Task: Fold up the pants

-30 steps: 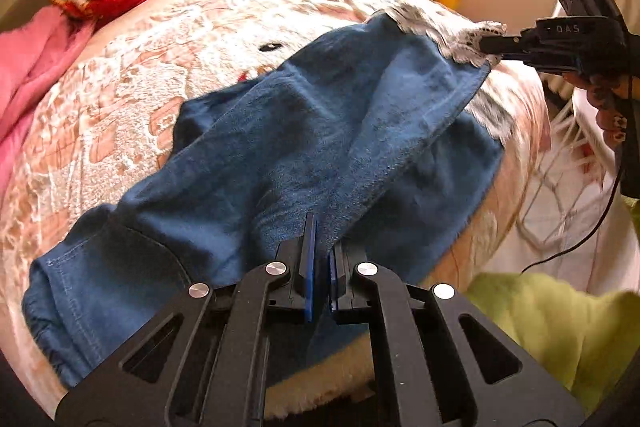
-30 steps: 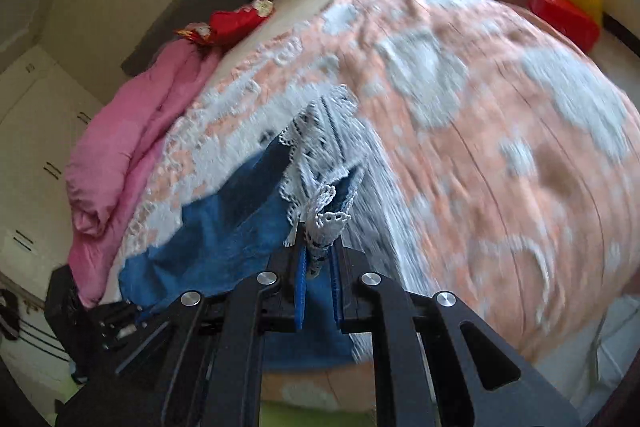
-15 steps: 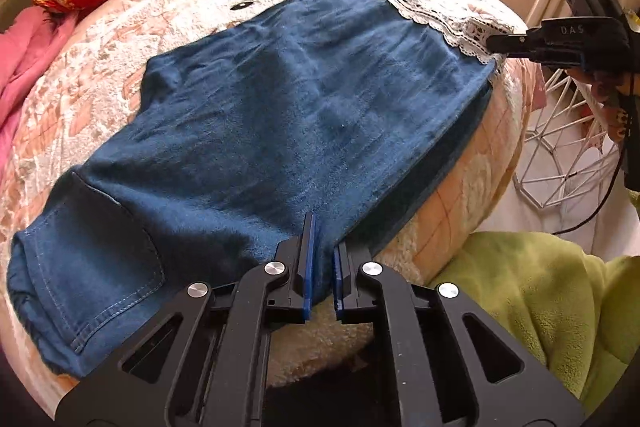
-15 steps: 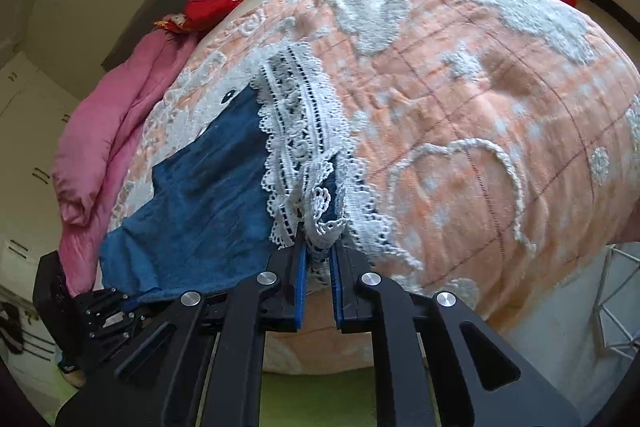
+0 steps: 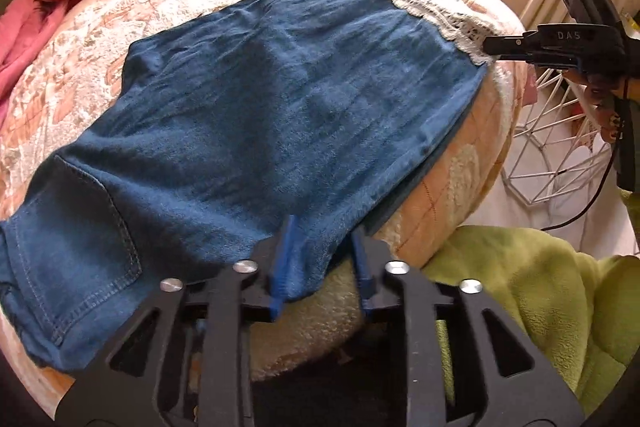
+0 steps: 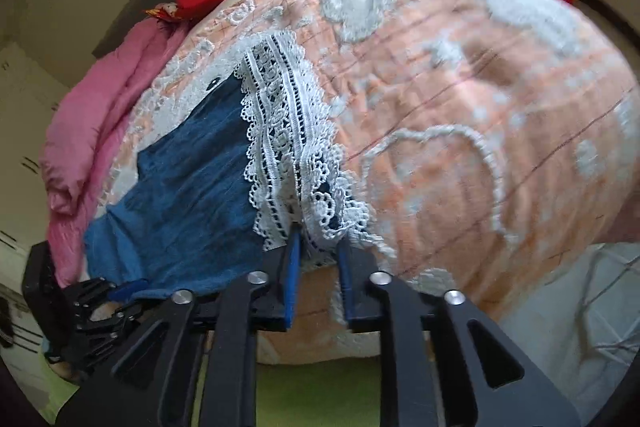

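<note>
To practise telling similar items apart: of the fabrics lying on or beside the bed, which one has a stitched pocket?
The blue denim pants, spread flat across the bedspread. The pink blanket and green fleece show no pocket.

Left claw (image 5: 322, 259) angled steeply downward, jaws opening, right claw (image 6: 318, 267) angled downward, jaws opening

pants (image 5: 280, 115): blue denim, white lace trim (image 6: 288, 147) along the hem, stitched back pocket (image 5: 76, 243) facing up. laid flat, doubled over, across an orange-and-white patterned bedspread (image 6: 460, 99), near edge overhanging slightly.
</note>
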Motion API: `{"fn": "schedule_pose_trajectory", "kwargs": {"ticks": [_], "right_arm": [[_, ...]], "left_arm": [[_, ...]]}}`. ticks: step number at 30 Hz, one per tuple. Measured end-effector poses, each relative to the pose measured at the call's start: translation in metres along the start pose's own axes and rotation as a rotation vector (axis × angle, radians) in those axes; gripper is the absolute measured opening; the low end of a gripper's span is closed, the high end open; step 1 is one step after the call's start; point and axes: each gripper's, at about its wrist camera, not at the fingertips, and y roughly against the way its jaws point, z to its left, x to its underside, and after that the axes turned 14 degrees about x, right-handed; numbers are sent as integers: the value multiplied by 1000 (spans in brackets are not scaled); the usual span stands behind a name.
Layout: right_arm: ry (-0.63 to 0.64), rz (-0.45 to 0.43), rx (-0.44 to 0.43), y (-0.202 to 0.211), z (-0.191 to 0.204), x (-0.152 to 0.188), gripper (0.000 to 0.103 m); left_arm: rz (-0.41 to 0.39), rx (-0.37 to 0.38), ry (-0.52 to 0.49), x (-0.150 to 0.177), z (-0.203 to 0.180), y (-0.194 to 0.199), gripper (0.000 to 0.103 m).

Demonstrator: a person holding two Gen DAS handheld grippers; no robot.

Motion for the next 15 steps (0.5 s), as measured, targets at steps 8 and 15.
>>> {"fn": "schedule_pose_trajectory", "kwargs": {"ticks": [8,15], "right_arm": [[116,-165,54,45,20,-7,45],[369,-147,-6,21,85,-2,53]], "left_arm": [[-202,16,146,28,21,68,50],[-332,-234,430,65,93,128,58]]}}
